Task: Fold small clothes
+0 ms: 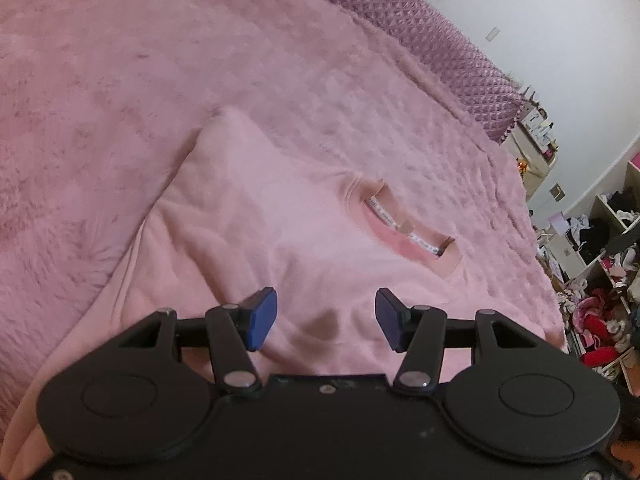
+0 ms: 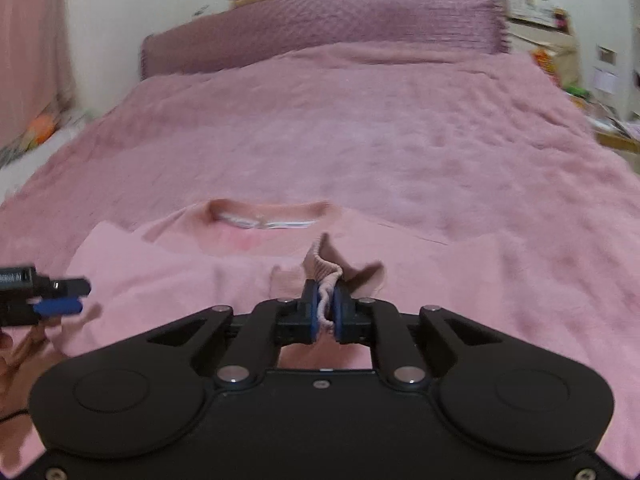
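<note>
right tool (image 2: 327,306) pinches pink sweatshirt's (image 2: 168,264) ribbed cuff (image 2: 322,266), neckline beyond.

Sweater (image 1: 248,232) on blanket (image 1: 120,80), pillow (image 1: 436,36) behind.

pink bed (image 2: 400,140), pink sweatshirt (image 1: 248,216) on it

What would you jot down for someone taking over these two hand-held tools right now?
Right tool: shut on a ribbed cuff of the pink sweatshirt.
Left tool: open, empty, hanging over the sweatshirt's body.
The sweatshirt lies spread on the pink blanket of the bed, neckline towards the headboard; one side already looks turned inward.
Done: one cuff gripped.
Left: probably lay that sleeve across the body, then fold the rest into a small packet.
</note>
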Motion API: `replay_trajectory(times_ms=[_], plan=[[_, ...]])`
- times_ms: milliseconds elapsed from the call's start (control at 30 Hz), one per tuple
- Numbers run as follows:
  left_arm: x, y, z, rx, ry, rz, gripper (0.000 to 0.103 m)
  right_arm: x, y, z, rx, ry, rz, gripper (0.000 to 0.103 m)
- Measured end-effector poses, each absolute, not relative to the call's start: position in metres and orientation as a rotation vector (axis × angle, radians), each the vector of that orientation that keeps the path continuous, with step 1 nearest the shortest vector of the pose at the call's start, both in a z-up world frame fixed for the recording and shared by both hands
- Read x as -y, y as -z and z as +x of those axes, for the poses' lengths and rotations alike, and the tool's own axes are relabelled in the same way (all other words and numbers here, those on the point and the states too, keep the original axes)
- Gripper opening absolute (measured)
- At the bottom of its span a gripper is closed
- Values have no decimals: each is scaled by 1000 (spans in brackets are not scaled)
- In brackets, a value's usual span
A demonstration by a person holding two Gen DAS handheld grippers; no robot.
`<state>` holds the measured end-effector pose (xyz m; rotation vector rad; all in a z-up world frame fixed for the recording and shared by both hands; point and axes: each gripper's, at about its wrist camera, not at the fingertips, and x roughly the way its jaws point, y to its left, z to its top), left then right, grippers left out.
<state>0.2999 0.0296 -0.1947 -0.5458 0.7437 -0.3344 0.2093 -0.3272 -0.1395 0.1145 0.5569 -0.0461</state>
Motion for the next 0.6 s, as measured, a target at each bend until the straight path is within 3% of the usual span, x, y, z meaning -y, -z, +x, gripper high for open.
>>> replay_trajectory(times_ms=[200,267,300,600], plan=[[-29,190,292,-755,328,-520,56,361,191,205,-702,77,269,13],[-26,184,292,-747,341,-546,56,365,187,195,-684,98,293,36],[-25,179,291,-734,360,-560,56,366,182,190,-674,129,295,41],[20,163,288,-714,461,-475,57,352,131,188,-452,28,257,42]])
